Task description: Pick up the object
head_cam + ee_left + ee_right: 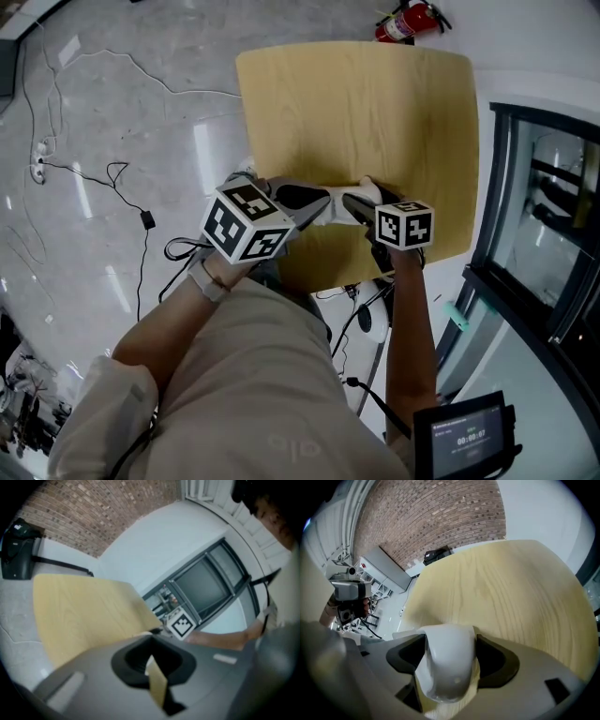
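Nearest in, the right gripper point(450, 641) had both pads against the white object point(446, 665); we read that as a grip, jaws set wide around it. The left gripper point(152, 660) had its jaws nearly together with nothing in them, only a sliver of table point(79, 611) showing through the gap.

In the head view the object point(367, 190) sat at the table's near edge, at 12 o'clock from us. It was inside the right gripper point(349, 202) and at about 3 o'clock from the left gripper point(319, 202), which was just beside it. So we'd say the right arm owned the lift.

The long axis looked to run along the right jaws, 6 to 12, though only the right gripper view showed that. In the head view the object was mostly hidden behind the jaws.

The left gripper view showed no object at all, just the right gripper's marker cube point(180, 624) at about 1 o'clock.

The rest of the table point(375, 112) was bare. A fire extinguisher point(408, 21) lay beyond it at 12.
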